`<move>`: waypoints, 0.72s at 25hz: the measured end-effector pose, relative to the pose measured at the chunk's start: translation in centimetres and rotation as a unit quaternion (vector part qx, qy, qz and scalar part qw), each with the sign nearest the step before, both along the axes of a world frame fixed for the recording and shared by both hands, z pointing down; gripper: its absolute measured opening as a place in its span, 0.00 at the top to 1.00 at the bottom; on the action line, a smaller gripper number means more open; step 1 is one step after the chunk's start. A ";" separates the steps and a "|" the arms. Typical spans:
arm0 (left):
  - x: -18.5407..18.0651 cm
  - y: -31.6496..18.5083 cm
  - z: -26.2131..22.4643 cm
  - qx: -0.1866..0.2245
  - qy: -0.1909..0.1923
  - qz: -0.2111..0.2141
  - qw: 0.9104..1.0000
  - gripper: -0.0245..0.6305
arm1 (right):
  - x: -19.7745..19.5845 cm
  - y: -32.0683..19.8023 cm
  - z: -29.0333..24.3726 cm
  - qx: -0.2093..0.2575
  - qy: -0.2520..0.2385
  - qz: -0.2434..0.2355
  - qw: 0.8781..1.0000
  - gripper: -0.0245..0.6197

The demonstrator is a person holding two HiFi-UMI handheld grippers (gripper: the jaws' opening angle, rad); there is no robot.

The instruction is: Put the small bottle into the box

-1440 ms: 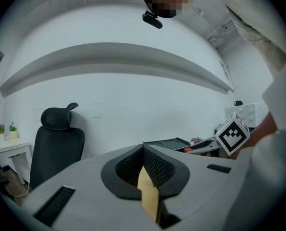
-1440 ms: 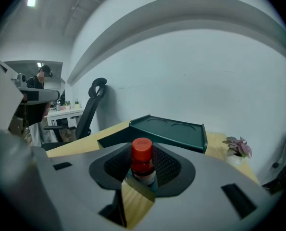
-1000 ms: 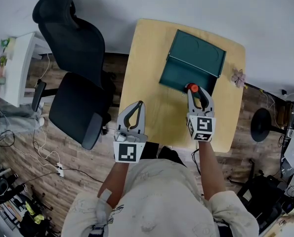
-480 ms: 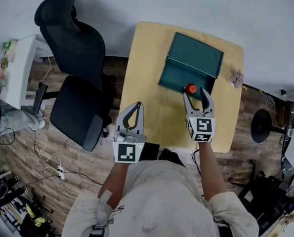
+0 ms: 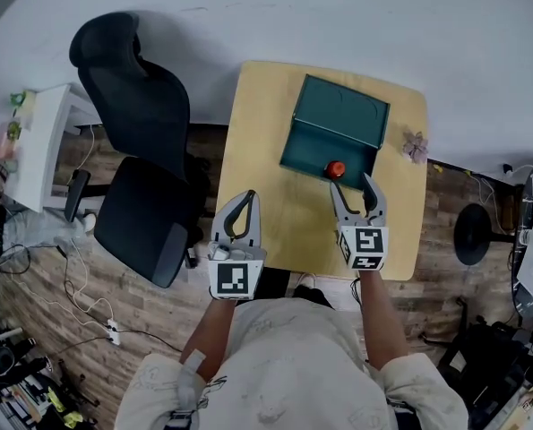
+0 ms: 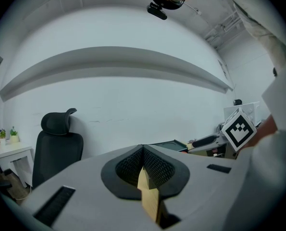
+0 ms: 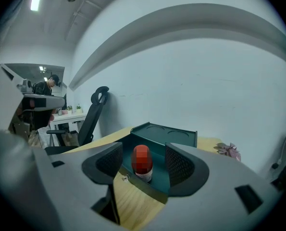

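A wooden table (image 5: 257, 150) stands beside a black chair (image 5: 141, 150); left tongs (image 5: 250, 194) pressed together, right tongs (image 5: 349, 183) just spread, empty.

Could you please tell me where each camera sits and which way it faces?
Head view: on the person's head, steeply down on table, box, left gripper, right gripper, forearms and chest.
Left gripper view: on that gripper, level along shut jaws toward wall and chair; sleeve at right.
Right gripper view: along its empty jaws, which have just been opening, toward bottle standing in box; no body.
Shared: both gripper views show chair and box.
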State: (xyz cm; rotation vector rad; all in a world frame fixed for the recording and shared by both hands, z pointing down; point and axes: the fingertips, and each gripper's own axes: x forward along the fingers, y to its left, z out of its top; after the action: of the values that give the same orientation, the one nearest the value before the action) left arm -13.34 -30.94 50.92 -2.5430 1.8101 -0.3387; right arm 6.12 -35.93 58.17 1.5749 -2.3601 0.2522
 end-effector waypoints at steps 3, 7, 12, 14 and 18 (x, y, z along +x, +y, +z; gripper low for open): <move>0.5 0.1 -0.8 0.004 0.004 0.002 1.000 0.95 | 0.8 0.9 -1.5 0.014 -0.002 0.005 1.000 0.54; 1.0 0.1 -1.8 0.012 -0.004 0.007 1.000 0.95 | 1.4 2.2 -4.0 0.036 0.000 -0.001 0.999 0.54; 2.0 -0.3 -4.0 0.046 0.000 0.016 0.999 0.95 | 2.4 3.5 -7.7 0.072 0.001 -0.004 0.997 0.54; 2.1 -0.4 -4.5 0.047 -0.002 0.016 0.999 0.95 | 2.9 3.9 -9.3 0.089 0.001 -0.001 0.996 0.54; 2.3 -0.8 -6.6 0.076 -0.002 0.024 0.997 0.95 | 4.4 4.5 -12.8 0.124 -0.002 0.017 0.992 0.54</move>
State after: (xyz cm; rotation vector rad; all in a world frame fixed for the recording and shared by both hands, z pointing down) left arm -11.02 -31.71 44.36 -2.4760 1.6979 -0.1975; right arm 10.48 -31.48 45.39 1.7249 -2.4466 -0.0337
